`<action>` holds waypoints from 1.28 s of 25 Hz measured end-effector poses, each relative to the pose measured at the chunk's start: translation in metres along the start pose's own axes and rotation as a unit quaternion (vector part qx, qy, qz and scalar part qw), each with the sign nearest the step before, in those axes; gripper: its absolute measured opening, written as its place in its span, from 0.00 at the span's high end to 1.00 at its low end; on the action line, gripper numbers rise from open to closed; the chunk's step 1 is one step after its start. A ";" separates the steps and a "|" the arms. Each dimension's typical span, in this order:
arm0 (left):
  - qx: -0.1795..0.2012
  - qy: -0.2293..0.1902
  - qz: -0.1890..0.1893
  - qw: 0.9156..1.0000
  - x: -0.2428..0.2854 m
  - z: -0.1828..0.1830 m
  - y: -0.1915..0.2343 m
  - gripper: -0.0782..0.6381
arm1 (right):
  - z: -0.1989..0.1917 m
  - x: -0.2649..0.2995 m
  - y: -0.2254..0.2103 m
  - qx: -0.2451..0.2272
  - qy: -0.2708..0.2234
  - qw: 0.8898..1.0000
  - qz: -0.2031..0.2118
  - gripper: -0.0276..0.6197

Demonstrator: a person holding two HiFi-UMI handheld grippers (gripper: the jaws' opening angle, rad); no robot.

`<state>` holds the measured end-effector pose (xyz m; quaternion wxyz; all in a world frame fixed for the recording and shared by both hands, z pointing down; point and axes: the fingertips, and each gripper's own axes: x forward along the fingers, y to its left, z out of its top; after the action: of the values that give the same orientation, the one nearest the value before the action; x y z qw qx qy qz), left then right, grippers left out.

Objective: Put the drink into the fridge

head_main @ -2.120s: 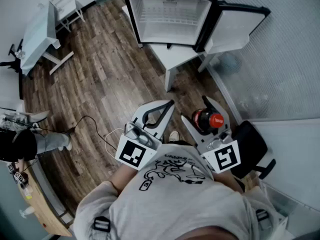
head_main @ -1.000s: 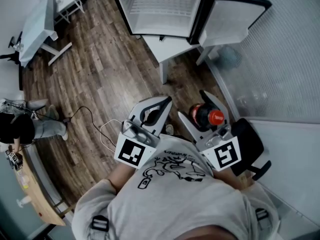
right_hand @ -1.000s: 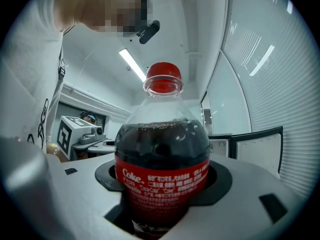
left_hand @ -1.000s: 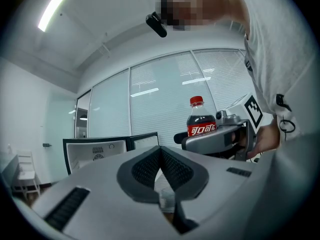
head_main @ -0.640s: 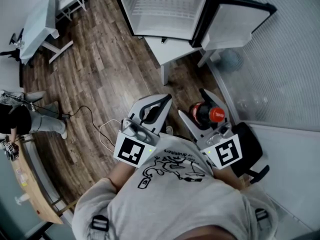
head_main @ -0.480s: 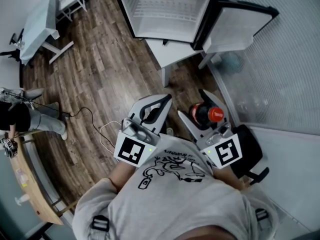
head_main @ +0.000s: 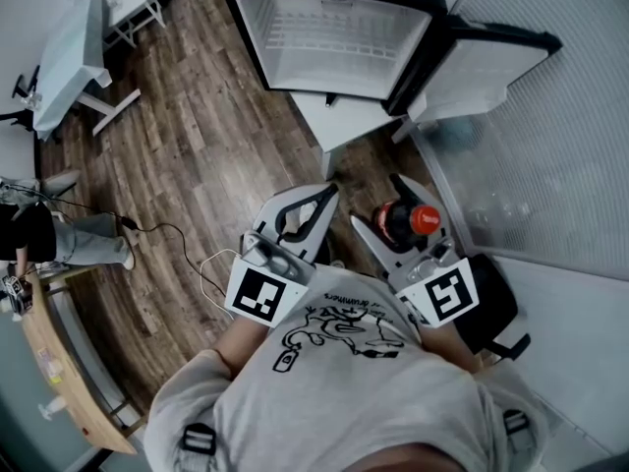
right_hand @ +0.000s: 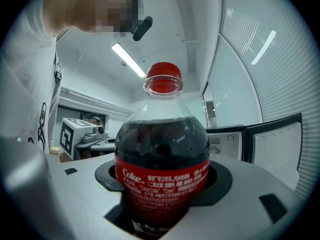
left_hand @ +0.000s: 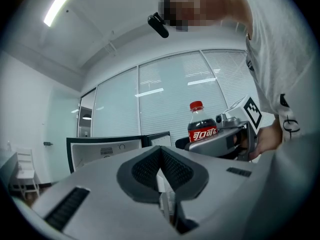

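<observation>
The drink is a cola bottle [head_main: 405, 221] with a red cap and red label, upright between the jaws of my right gripper [head_main: 383, 205]. In the right gripper view the bottle [right_hand: 162, 159] fills the middle and the right gripper [right_hand: 162, 180] is shut on its lower body. My left gripper [head_main: 328, 194] is held beside it, to the left, shut on nothing; its pads meet in the left gripper view [left_hand: 161, 156]. The fridge [head_main: 334, 37] stands ahead with its door [head_main: 484, 65] swung open to the right, and its white inside looks bare.
The fridge rests on a white stand [head_main: 346, 118]. A white table [head_main: 67, 65] is at far left, with a person [head_main: 44, 242] and a floor cable [head_main: 187, 254] nearer. A black chair [head_main: 496, 308] is by my right side, before a glass wall [head_main: 550, 165] with blinds.
The person has stepped over the wood floor with both grippers, and the fridge has slid a little right and down in the head view. Both grips are as before.
</observation>
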<state>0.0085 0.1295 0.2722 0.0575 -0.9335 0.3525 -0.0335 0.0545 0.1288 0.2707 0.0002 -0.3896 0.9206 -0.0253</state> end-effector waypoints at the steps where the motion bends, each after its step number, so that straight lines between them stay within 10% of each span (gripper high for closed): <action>1: -0.003 -0.001 -0.002 1.000 0.002 -0.001 0.008 0.89 | 0.000 0.008 -0.003 -0.001 0.003 1.000 -0.002 0.48; 32: -0.045 -0.020 -0.077 0.996 0.065 -0.032 0.175 0.89 | -0.005 0.181 -0.069 -0.015 0.023 0.997 -0.067 0.48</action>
<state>-0.0603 -0.0469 0.2823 0.0198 -0.9600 0.2794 -0.0032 -0.0220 -0.0489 0.2822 -0.0290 -0.4501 0.8923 -0.0203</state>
